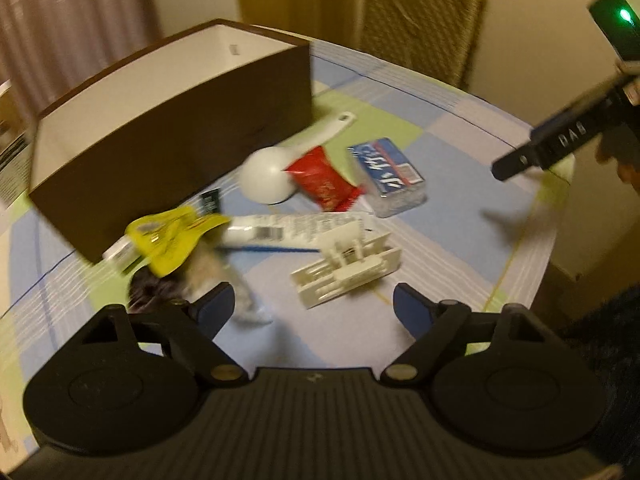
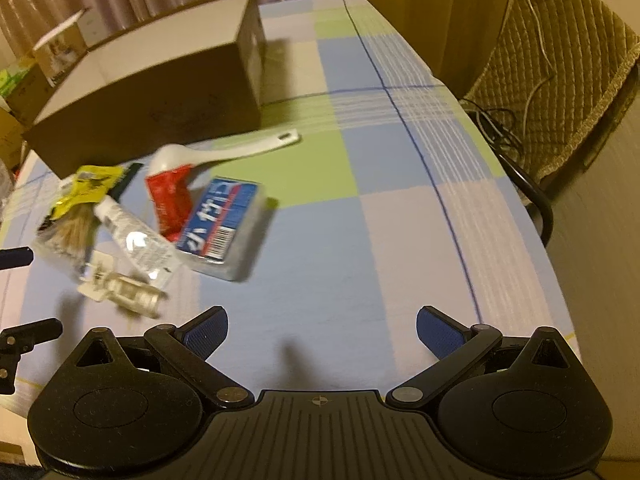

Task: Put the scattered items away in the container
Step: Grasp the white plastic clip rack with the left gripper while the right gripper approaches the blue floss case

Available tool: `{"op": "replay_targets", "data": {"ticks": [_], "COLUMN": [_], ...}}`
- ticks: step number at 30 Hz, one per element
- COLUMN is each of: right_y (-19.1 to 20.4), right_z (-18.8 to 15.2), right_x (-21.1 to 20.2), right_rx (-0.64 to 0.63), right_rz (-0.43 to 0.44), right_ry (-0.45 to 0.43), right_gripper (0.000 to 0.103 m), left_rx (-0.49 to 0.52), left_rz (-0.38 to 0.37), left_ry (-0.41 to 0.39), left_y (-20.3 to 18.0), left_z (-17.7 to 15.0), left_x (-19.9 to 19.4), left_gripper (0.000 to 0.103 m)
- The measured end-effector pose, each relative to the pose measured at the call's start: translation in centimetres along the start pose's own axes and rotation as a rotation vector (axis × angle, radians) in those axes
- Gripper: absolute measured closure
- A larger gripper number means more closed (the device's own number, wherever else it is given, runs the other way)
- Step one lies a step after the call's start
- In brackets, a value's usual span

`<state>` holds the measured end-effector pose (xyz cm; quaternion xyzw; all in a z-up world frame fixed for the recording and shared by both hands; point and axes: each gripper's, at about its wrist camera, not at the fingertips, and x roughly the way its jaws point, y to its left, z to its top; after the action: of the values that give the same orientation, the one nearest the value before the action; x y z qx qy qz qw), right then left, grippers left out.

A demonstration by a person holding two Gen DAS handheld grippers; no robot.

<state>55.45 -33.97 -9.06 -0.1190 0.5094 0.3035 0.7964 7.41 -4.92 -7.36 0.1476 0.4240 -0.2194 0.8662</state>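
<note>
A brown box with a white inside point(image 1: 180, 136) point(image 2: 152, 92) stands open on the table. In front of it lie a white scoop point(image 1: 266, 178) point(image 2: 224, 152), a red packet point(image 1: 324, 180) point(image 2: 170, 196), a blue-labelled clear case point(image 1: 390, 174) point(image 2: 224, 228), a white tube point(image 1: 288, 232) point(image 2: 136, 240), a yellow-topped bag point(image 1: 172, 236) point(image 2: 80, 204) and a white plastic clip point(image 1: 348, 268) point(image 2: 124, 288). My left gripper point(image 1: 314, 306) is open and empty, just short of the clip. My right gripper point(image 2: 322, 330) is open and empty above bare cloth, right of the pile.
The table has a blue, green and white checked cloth point(image 2: 360, 220). A padded chair point(image 2: 560, 76) stands beyond the table's right edge. Cardboard boxes point(image 2: 36, 76) sit behind the brown box. The right gripper's body point(image 1: 568, 136) shows at the right of the left wrist view.
</note>
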Motion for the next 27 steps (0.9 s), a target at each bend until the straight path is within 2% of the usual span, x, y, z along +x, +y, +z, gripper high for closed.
{"op": "replay_targets", "data": {"ticks": [12,15,17,19,20,21,22,27], "right_y": [-2.8,-3.3,-3.7,-4.0,-4.1,-4.2,-4.2,-3.4], "right_z": [1.3,1.4,1.3,1.3,1.3,1.4,1.5,2.0], "right_x": [1.8,2.1,2.2,2.4,2.4,2.5,2.6,3.1], "right_rx": [0.055,0.066,0.079,0.088,0.091,0.093,0.094,0.077], "right_rz": [-0.034,-0.048,-0.055,-0.06,-0.062,-0.063,-0.063,-0.046], "right_ry": [0.053,0.062,0.067,0.074,0.077,0.078,0.079,0.077], "right_gripper": [0.0,0.0,0.0,0.0,0.0,0.0,0.0,0.0], "left_rx": [0.198,0.224,0.226,0.218,0.211,0.202,0.186,0.106], "left_rz": [-0.118,-0.14,-0.156,-0.172,-0.175,-0.181,-0.188,-0.171], "left_ry": [0.031,0.049,0.069,0.093,0.1,0.11,0.119,0.13], "left_y": [-0.4,-0.4,-0.4,-0.3,-0.2,-0.2,-0.1,0.1], "left_z": [2.0,2.2,2.2,2.1,2.0,1.9,1.7,0.6], "left_x": [4.2,5.2,6.0,6.5,6.7,6.7,6.7,5.7], "left_gripper": [0.02,0.023,0.029,0.046,0.051,0.062,0.066,0.068]}}
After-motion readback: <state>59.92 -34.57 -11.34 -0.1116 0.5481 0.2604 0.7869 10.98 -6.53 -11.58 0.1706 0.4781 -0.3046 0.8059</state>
